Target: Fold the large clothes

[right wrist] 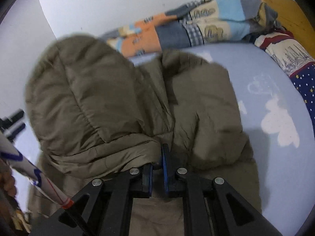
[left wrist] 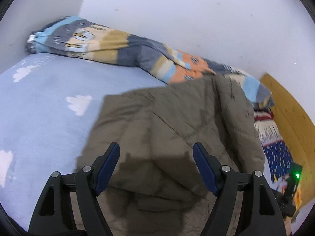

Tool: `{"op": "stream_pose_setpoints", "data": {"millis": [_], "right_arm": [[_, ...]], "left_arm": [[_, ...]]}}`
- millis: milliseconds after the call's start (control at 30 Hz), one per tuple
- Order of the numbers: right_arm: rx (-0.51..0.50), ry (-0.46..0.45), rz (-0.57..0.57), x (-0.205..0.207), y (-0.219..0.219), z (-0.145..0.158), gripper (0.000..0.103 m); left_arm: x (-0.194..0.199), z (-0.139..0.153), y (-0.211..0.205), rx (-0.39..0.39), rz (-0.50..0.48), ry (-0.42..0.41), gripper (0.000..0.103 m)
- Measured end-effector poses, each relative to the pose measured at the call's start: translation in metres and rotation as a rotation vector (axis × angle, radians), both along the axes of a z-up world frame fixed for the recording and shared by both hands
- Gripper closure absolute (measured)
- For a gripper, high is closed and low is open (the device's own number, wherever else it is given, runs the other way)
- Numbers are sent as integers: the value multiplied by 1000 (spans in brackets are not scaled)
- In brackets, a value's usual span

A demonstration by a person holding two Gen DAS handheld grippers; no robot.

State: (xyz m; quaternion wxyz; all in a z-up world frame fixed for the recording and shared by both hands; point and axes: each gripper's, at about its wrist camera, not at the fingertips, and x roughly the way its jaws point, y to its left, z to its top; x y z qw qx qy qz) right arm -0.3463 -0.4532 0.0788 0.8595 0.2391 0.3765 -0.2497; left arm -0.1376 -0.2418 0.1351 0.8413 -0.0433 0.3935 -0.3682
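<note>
Olive padded jacket (right wrist: 122, 98) half-folded on the pale blue bed sheet (right wrist: 265, 74)
Its lifted part hangs from the right gripper (right wrist: 157, 157), clenched on a thin pinch of fabric; the left gripper (left wrist: 156, 153) hovers released above the lower jacket. The slick shell could slip free mid-swing, dropping the fold crooked

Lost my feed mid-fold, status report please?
Left gripper open above the jacket. Right gripper shut on a jacket fold, lifted over the bed. Nothing in the way.
</note>
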Motion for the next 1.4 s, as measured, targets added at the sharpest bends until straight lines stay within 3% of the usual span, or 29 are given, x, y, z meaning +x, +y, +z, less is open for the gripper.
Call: {"op": "stream_pose_setpoints", "data": {"millis": [133, 267, 333, 433, 500, 633, 733, 800, 900, 1067, 1133, 1300, 1400], "right_arm": [[-65, 42, 37, 10, 3, 1, 94], [-74, 35, 55, 10, 7, 4, 91], [-80, 60, 74, 9, 9, 8, 75], [-75, 99, 103, -2, 16, 22, 54], [-90, 98, 109, -12, 22, 32, 54], [-107, -46, 103, -24, 33, 67, 54], [-126, -179, 100, -9, 41, 82, 54], [-110, -232, 108, 12, 42, 79, 54], [-90, -214, 116, 39, 42, 61, 54], [-16, -63, 120, 68, 42, 4, 54], [-26, -37, 125, 72, 43, -5, 54], [-45, -6, 138, 74, 48, -6, 53], [-40, 5, 152, 75, 46, -4, 54]], "left_arm": [[-9, -16, -29, 60, -75, -15, 27], [-11, -49, -54, 216, -111, -2, 27], [-13, -58, -58, 282, -100, -18, 25], [-13, -58, -54, 283, -91, -16, 25], [-14, -59, -51, 276, -85, -10, 25], [-18, -58, -49, 278, -83, -18, 25], [-15, -54, -45, 260, -80, -16, 25], [-15, -46, -39, 231, -66, -24, 25], [-18, -26, -28, 158, -51, -84, 25], [-33, -15, -33, 93, -102, -147, 25], [-38, -20, -41, 108, -128, -149, 25], [-32, -58, -61, 277, -149, -89, 24], [-34, -56, -64, 296, -151, -113, 23]]}}
